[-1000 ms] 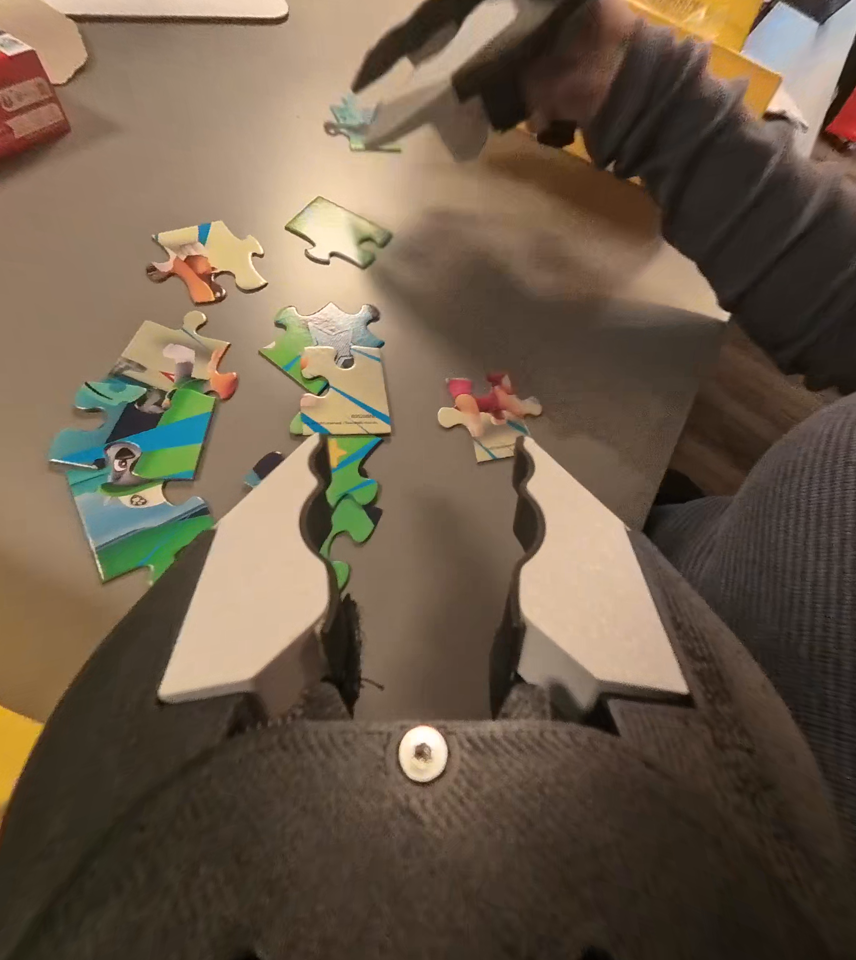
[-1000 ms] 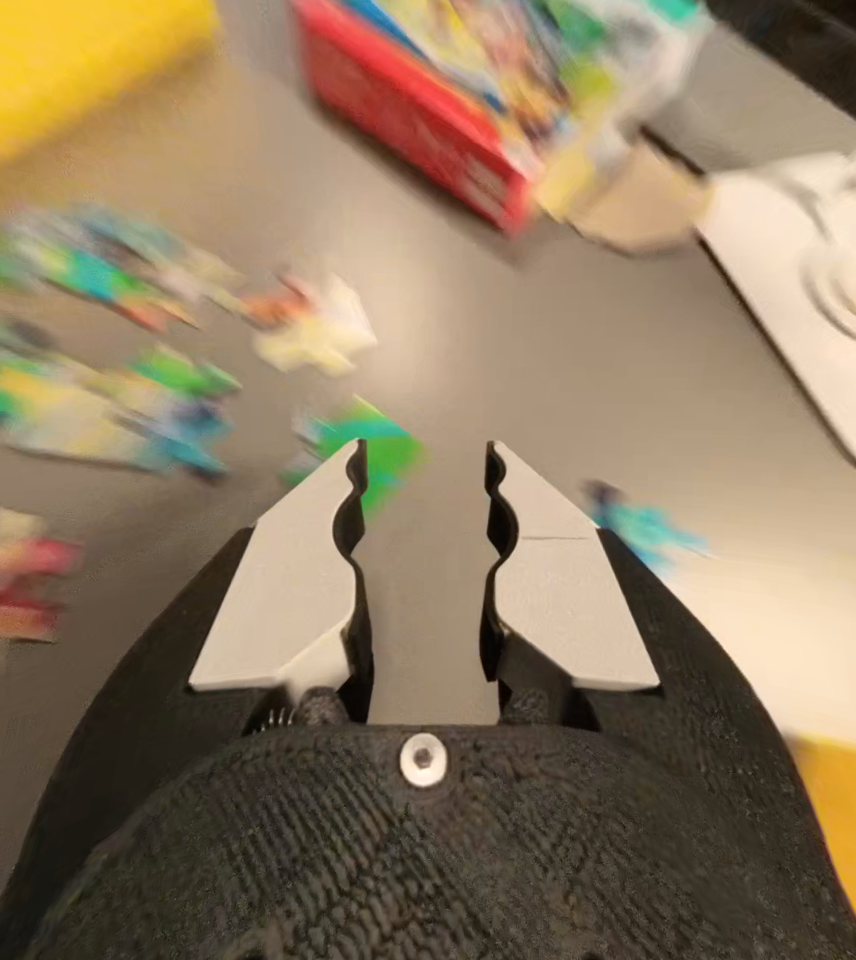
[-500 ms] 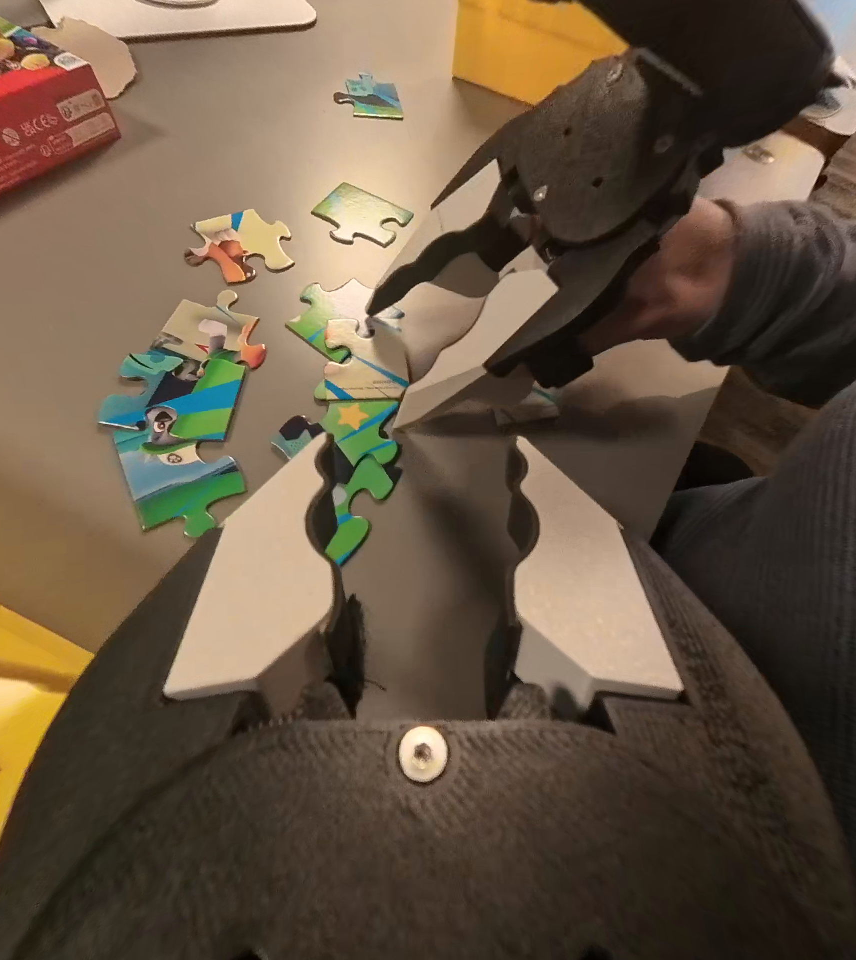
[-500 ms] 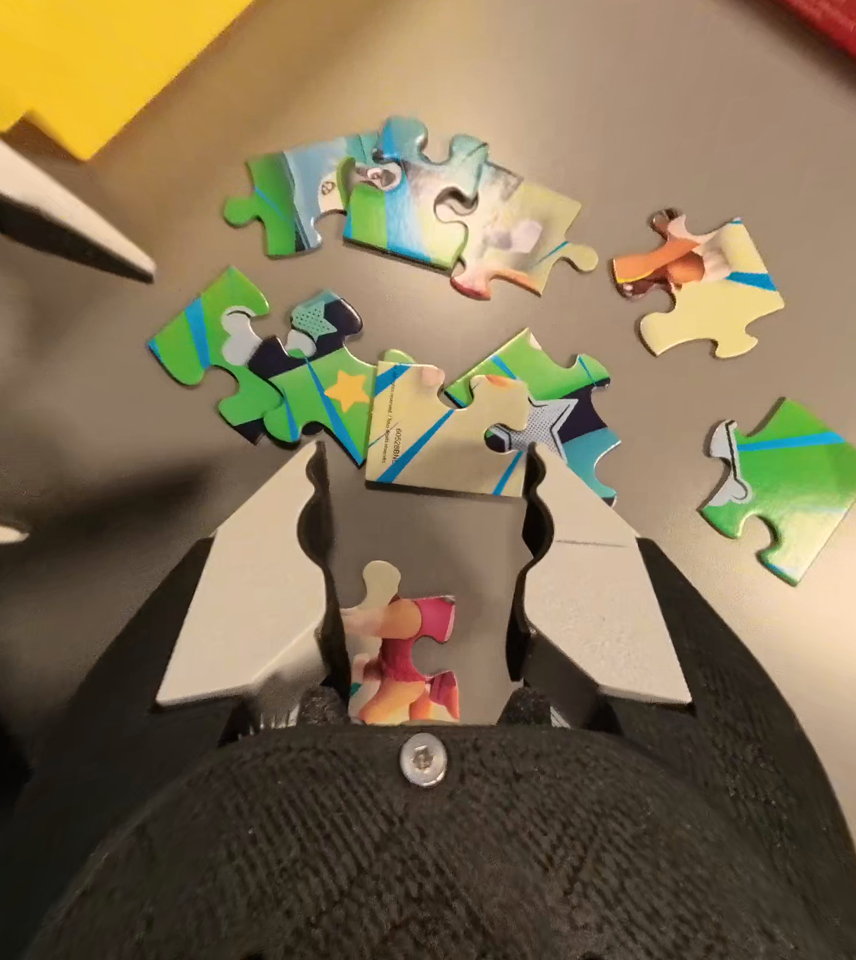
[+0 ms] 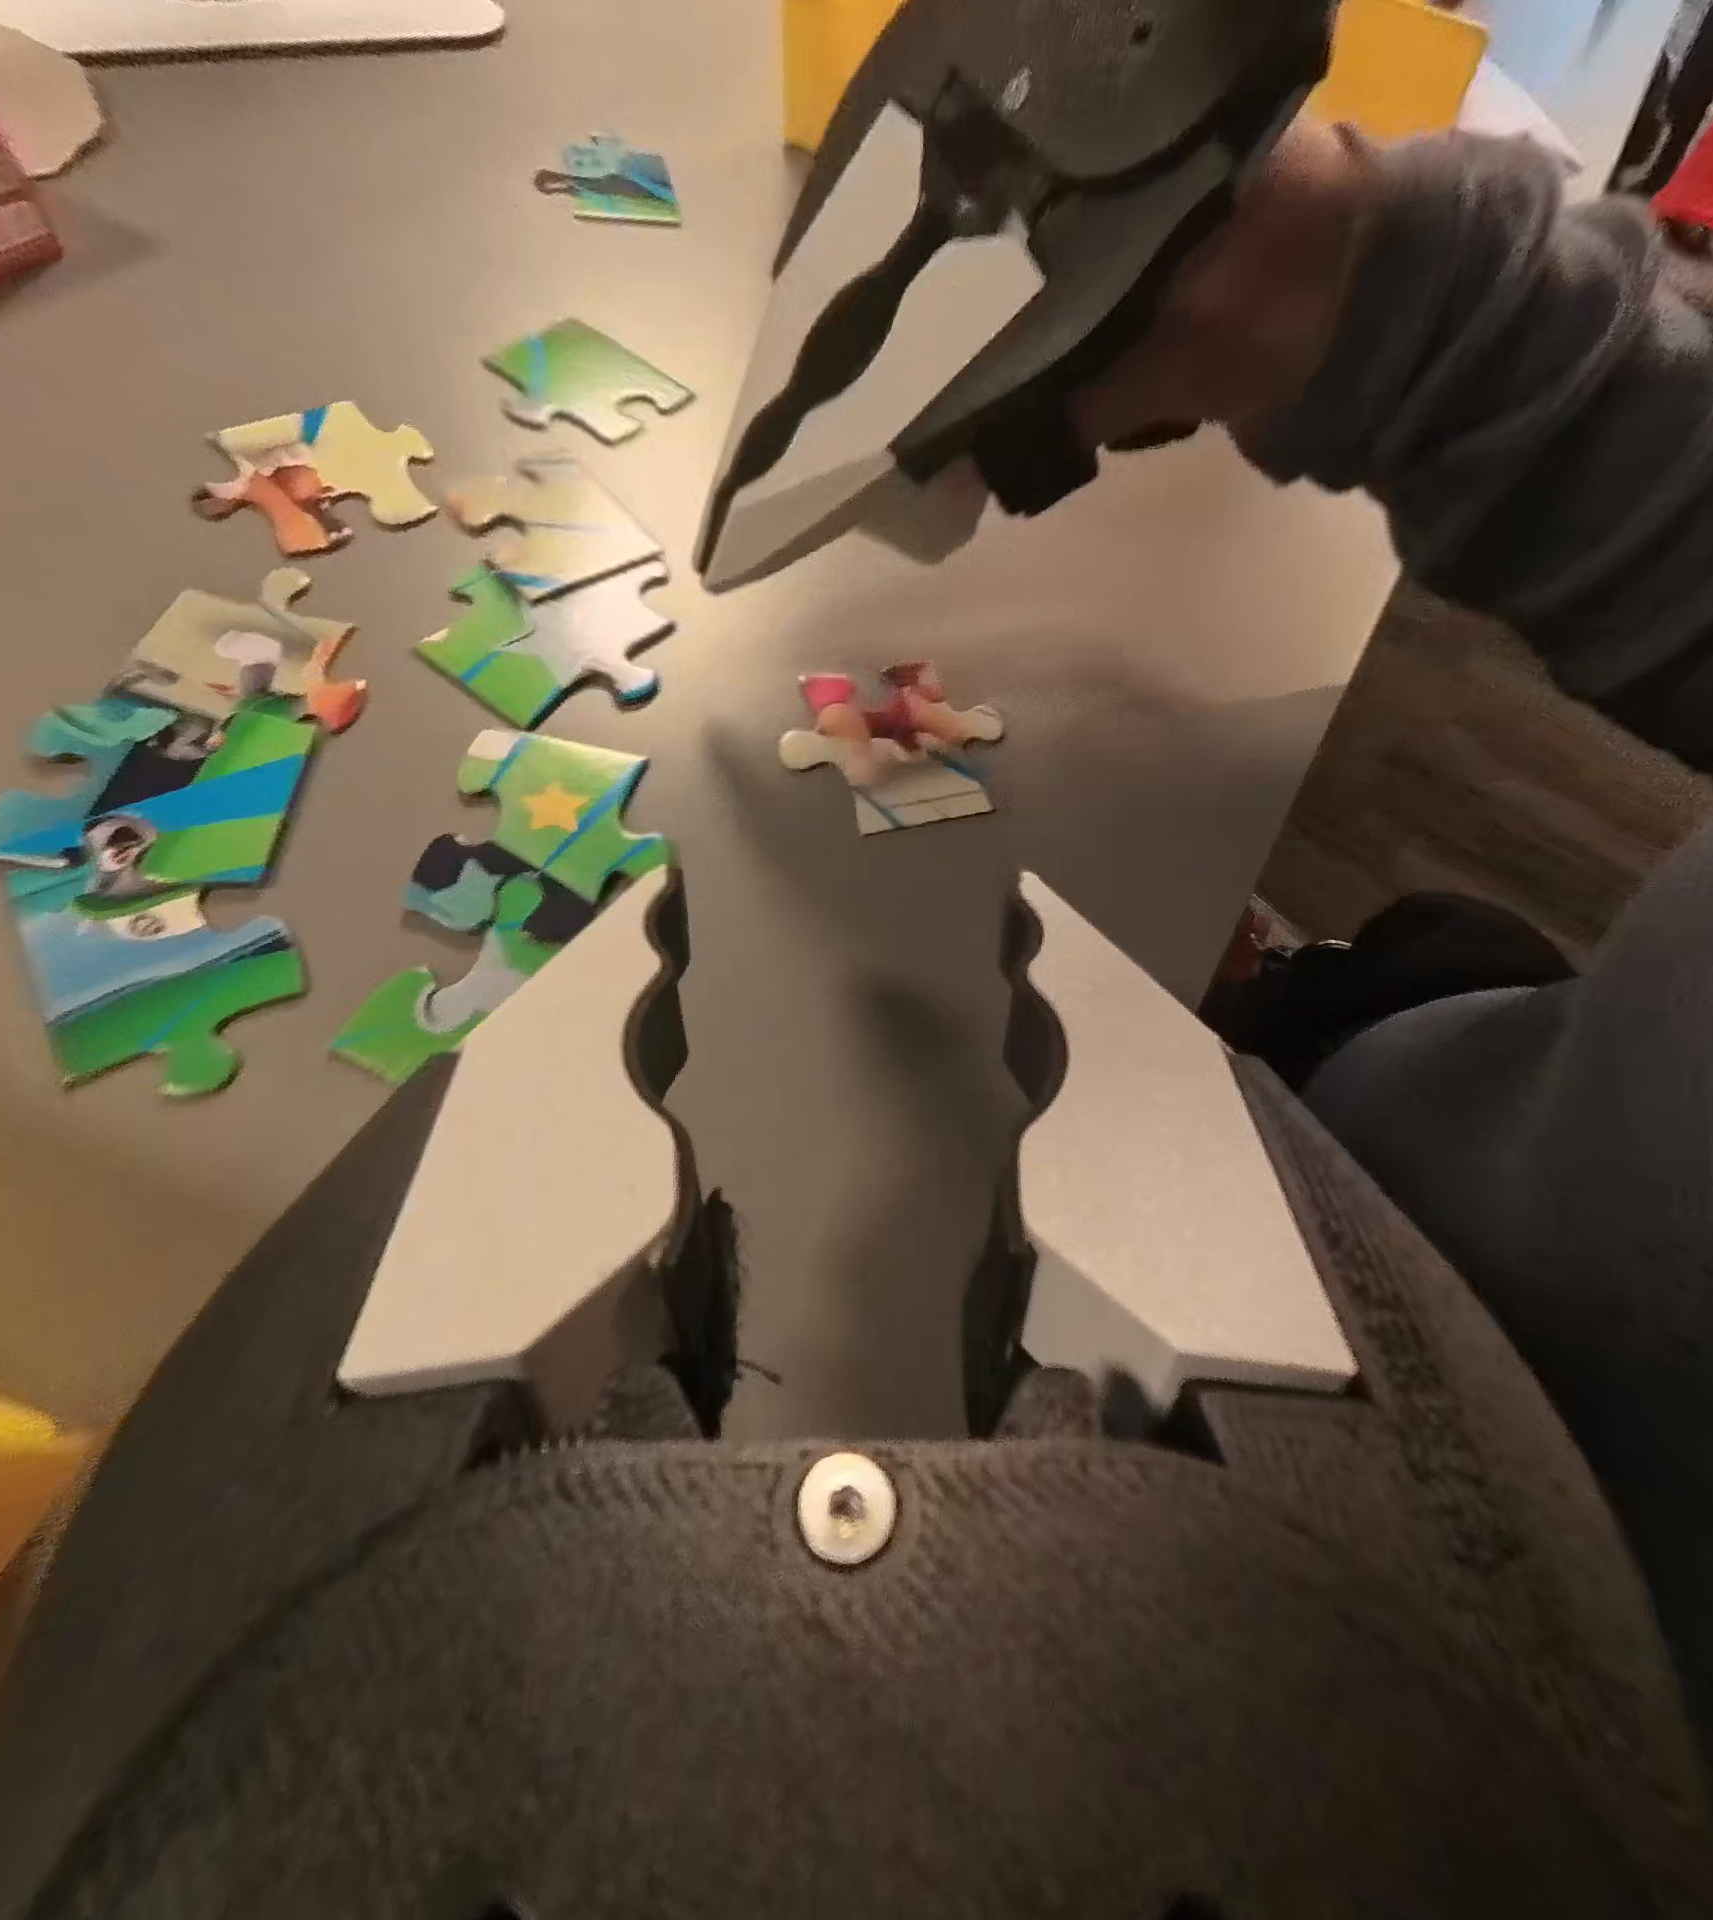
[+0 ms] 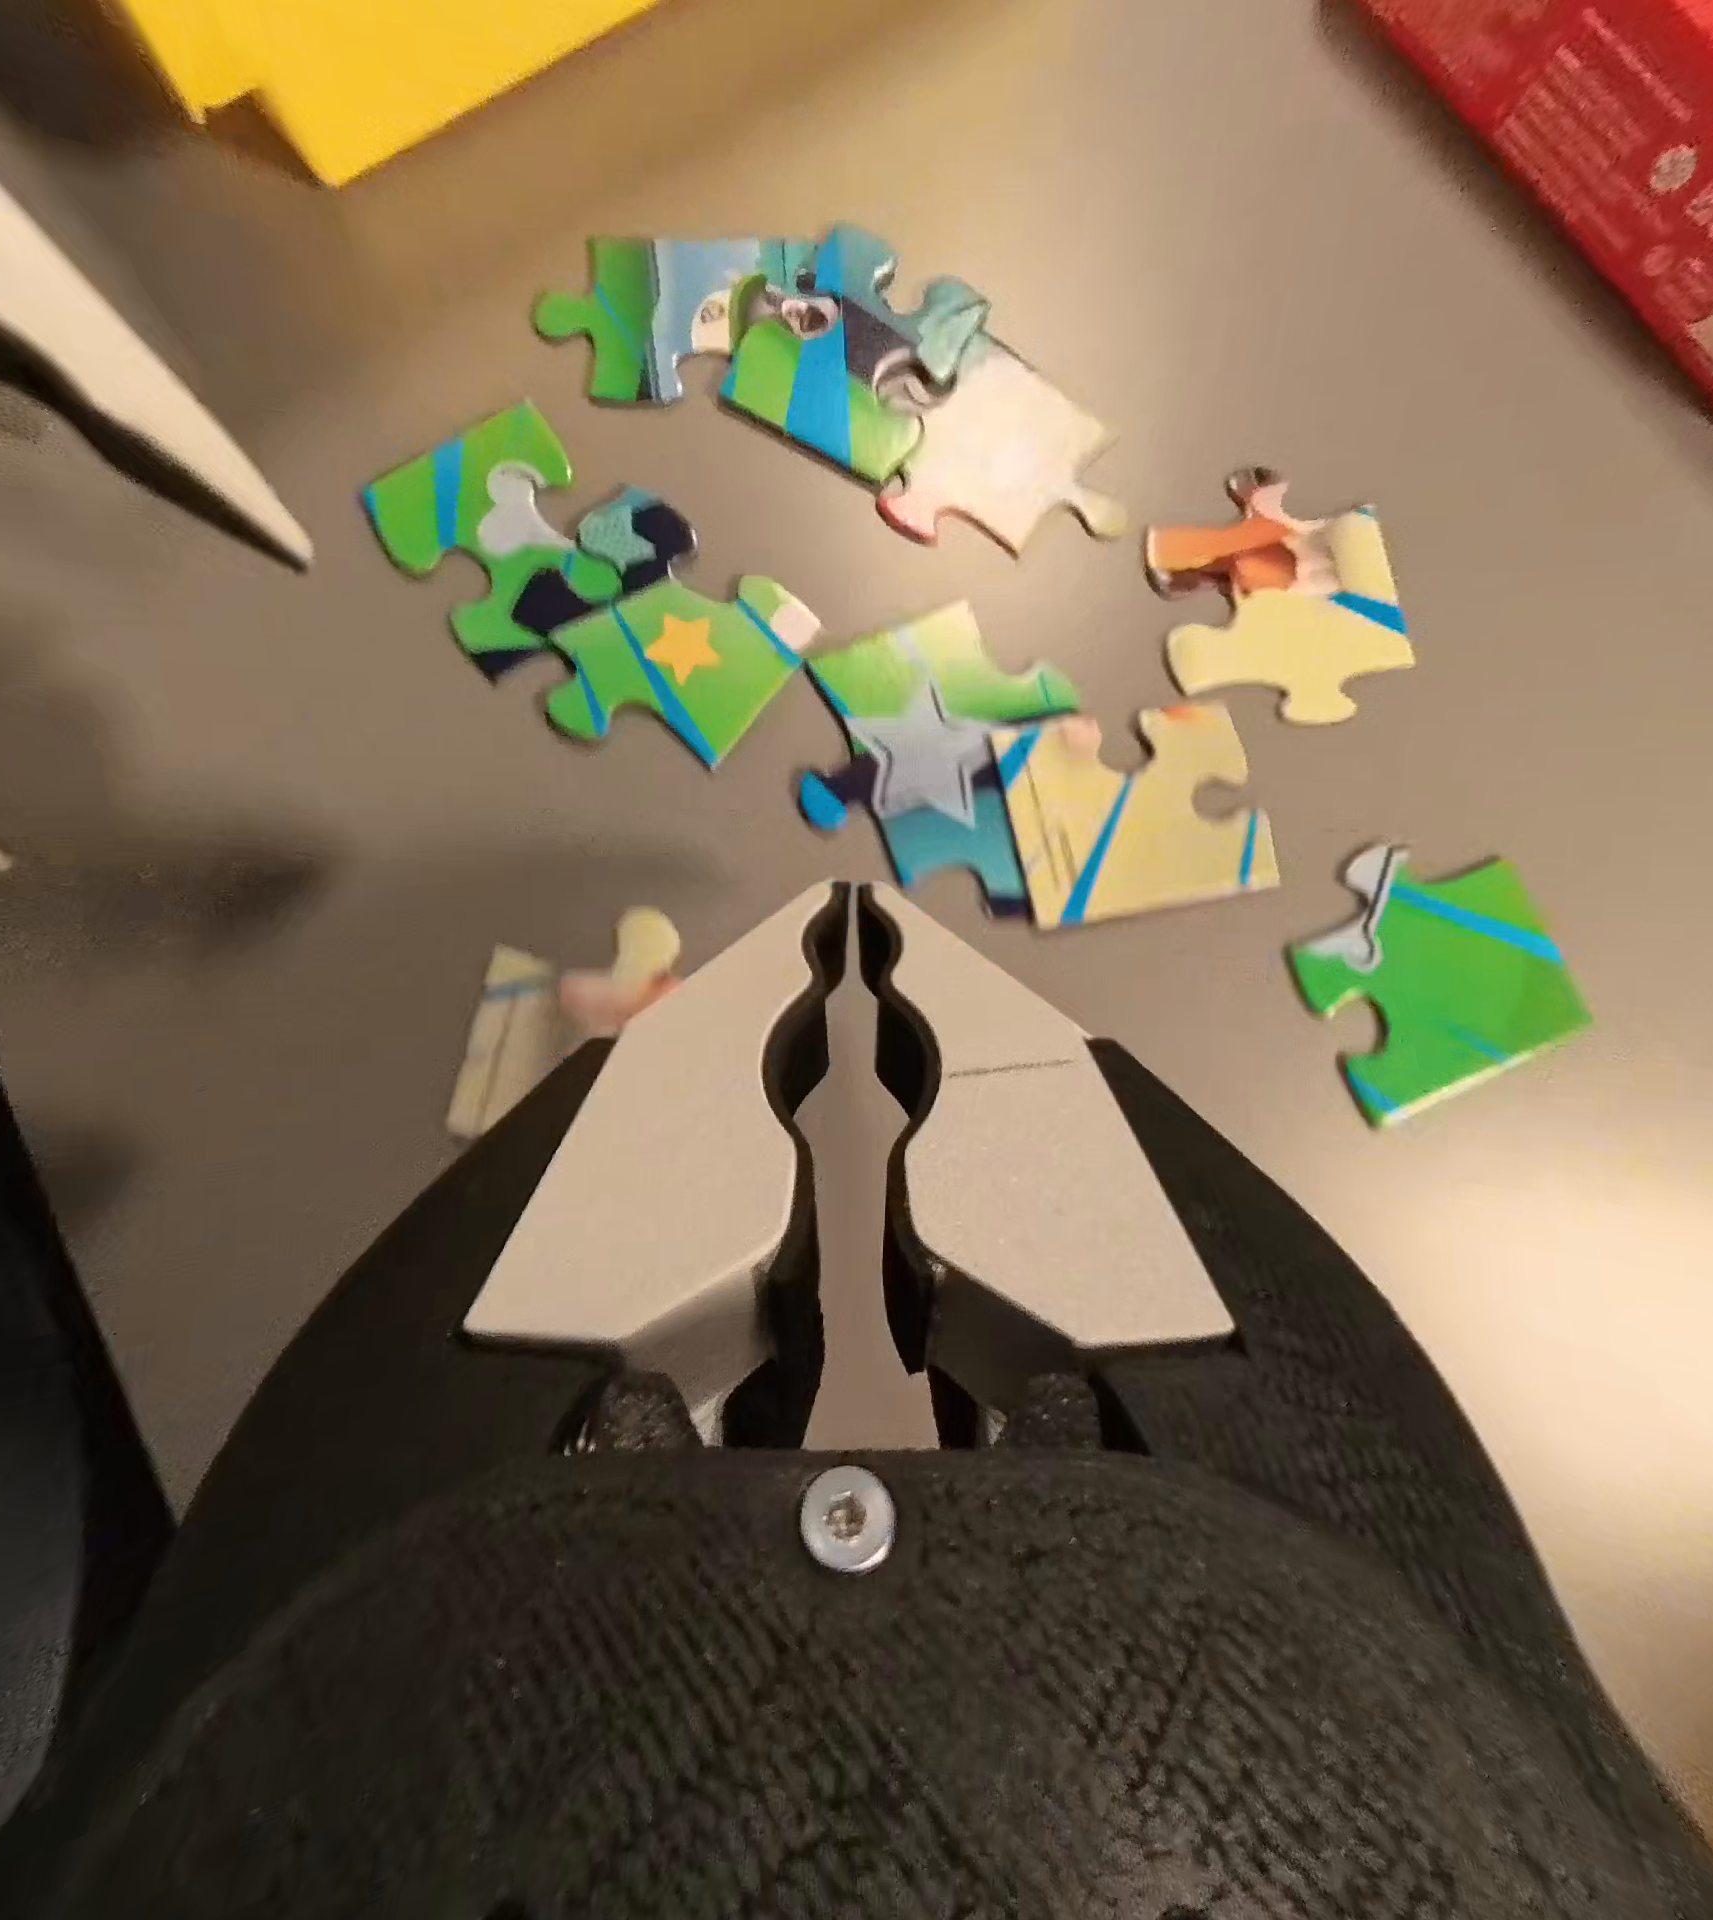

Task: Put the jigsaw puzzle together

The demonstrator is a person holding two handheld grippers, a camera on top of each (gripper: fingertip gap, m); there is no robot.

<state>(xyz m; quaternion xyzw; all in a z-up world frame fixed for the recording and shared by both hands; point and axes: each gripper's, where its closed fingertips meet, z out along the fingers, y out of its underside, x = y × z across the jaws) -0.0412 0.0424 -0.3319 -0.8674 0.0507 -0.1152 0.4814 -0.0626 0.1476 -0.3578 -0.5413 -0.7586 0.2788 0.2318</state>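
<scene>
- Plainly, the left gripper [image 5: 844,894] hangs with its two grey wavy-edged fingers spread wide over the bare grey-brown tabletop [image 5: 831,1195], nothing between them.
- Just beyond its left fingertip lies a green cardboard puzzle piece with a yellow star [image 5: 545,810], locked to a dark-blue-and-green piece whose lower edge is hidden under that finger.
- Ahead of its right fingertip, apart from it, lies a lone pink-and-cream puzzle piece [image 5: 888,748], flat on the table.
- The right gripper [image 6: 852,891] has its fingers brought together at the tips, with nothing caught between them; only the table shows through the wavy slot behind.
- From its own view the pink-and-cream piece [image 6: 561,997] lies just left of its fingers, partly under the black body.
- Ahead and to the right of its tips are two joined pieces, one green and teal with a grey star [image 6: 925,758] and one pale yellow with blue stripes [image 6: 1143,821].
- Farther right lies a single green piece with a blue stripe [image 6: 1444,987]; a cream-and-orange piece [image 6: 1288,613] lies beyond it.
- Beyond the star pieces is a joined cluster of green, blue and pale pieces [image 6: 831,353].
- At the far right sits a red cardboard box [image 6: 1641,177]; at the far left a yellow block [image 6: 395,73].
- In the left gripper's view, the right gripper [image 5: 717,566] points down above the table, near the yellow-striped piece, held by a person's hand in a grey sleeve [image 5: 1517,416].
</scene>
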